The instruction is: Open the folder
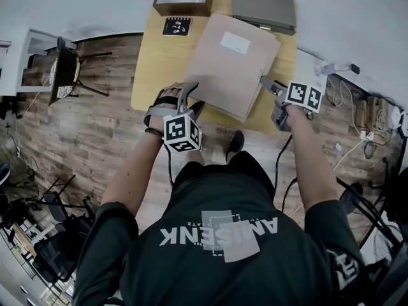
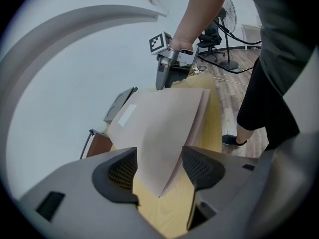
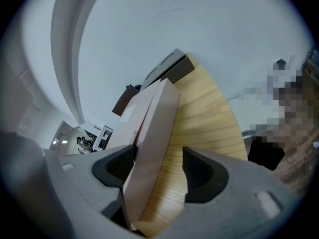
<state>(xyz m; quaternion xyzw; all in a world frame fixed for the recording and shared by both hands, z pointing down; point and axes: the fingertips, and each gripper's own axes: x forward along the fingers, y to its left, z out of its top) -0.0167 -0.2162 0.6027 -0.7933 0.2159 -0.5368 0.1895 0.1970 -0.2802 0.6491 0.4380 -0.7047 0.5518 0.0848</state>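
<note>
Shirt (image 1: pixel 191 199) lettering sits upside-down; white label (image 1: pixel 234 41) on folder (image 1: pixel 229 75) is unreadable.

floor (image 1: pixel 89 139): wood planks | wall (image 1: pixel 76 5): plain white | furniture: light wooden table (image 1: pixel 156 62), black chair (image 1: pixel 65 74)

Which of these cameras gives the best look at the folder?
The head view: it shows nearly the whole folder from above, lying on the table, with its white label. The left gripper view shows mainly the folder's near corner and cover. The right gripper view sees it almost edge-on.
</note>
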